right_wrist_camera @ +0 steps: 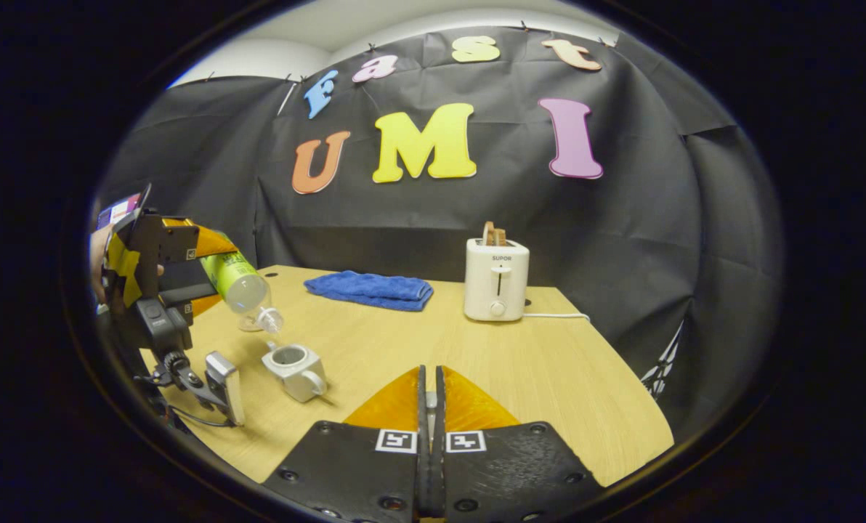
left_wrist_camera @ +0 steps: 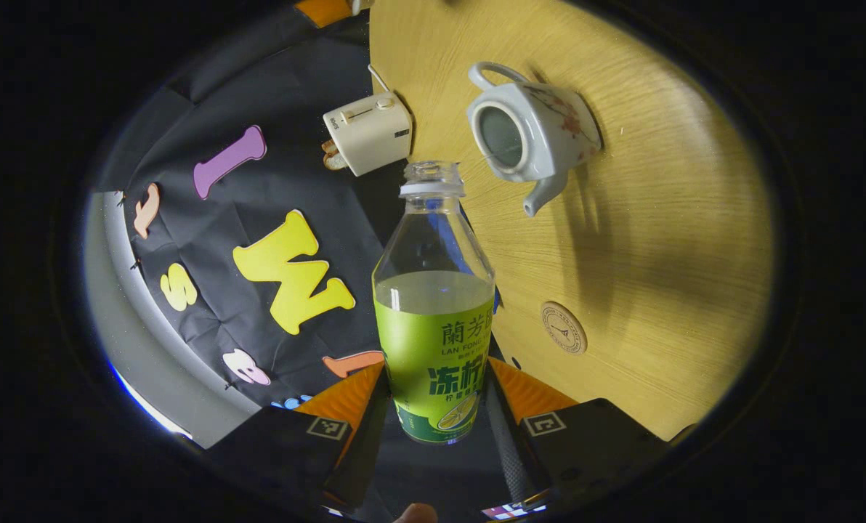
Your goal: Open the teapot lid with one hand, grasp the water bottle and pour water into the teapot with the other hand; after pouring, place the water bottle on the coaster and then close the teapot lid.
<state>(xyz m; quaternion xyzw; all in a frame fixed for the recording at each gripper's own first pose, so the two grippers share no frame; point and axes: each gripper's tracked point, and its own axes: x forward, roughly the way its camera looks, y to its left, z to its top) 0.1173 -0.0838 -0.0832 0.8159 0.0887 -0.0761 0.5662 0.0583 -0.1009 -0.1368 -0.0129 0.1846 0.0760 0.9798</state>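
A clear water bottle (left_wrist_camera: 434, 319) with a green label and no cap is held by my left gripper (left_wrist_camera: 436, 378), shut on its lower body. In the right gripper view the bottle (right_wrist_camera: 243, 285) tilts down, its mouth just above the white teapot (right_wrist_camera: 295, 370). The teapot (left_wrist_camera: 531, 131) stands on the wooden table (left_wrist_camera: 658, 240) with its opening bare and its spout toward the round coaster (left_wrist_camera: 564, 327). My right gripper (right_wrist_camera: 430, 396) hovers over the table's near side with fingers together, pinching a small pale piece that looks like the teapot lid, mostly hidden.
A white toaster (right_wrist_camera: 497, 280) with bread in it stands at the back of the table, its cord trailing right. A folded blue cloth (right_wrist_camera: 369, 289) lies at the back centre. A hand (right_wrist_camera: 99, 261) holds the left gripper at the table's left edge.
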